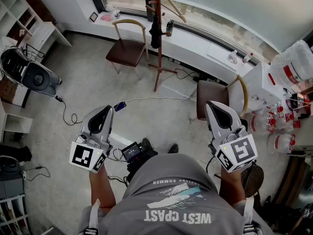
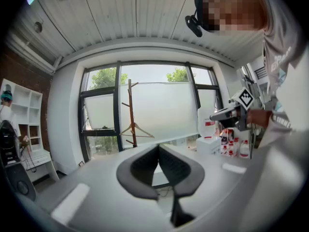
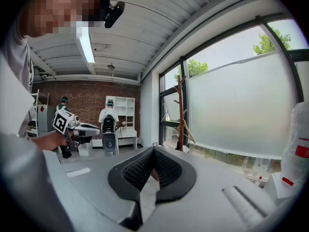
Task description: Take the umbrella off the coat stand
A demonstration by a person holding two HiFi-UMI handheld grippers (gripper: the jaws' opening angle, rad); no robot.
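Umbrella: black folded fabric umbrella, hanging upright against the pole of the coat stand, well ahead of both jaw sets and roughly between their two lines of aim.
Coat stand: slim reddish-brown wooden coat stand with angled pegs. It is ahead and slightly left of the left tips, ahead and right of the right tips.
Left jaws: left gripper has its pads pressed together with nothing between them, well apart from the umbrella.
Right jaws: right gripper is closed tip to tip and empty, equally far off.
Handling (my read): probably light. Soft cloth wraps a stiff shaft, so the fabric will squash and slide under the pads. The bundle will likely swing once nudged.
Grip point (my read): take the stiff part, handle or shaft near the top where it meets the peg, not the loose canopy. How it hooks on (strap or handle) is too small to tell.
Next move needs: jaws opened before the approach, one set around the shaft, then lift up off the peg before pulling away.
Risk: the stand looks top-heavy on a thin pole, so a sideways tug could rock it. The other gripper could steady the pole.
Count, task items: 1 umbrella, 1 coat stand, 2 grippers.
Count, nearby: 1 pale wooden hanger on the stand, above the umbrella.
Count, seating: 2 brown-seated chairs with pale curved wooden backs, one beyond the left jaws and one just beyond the right jaws.
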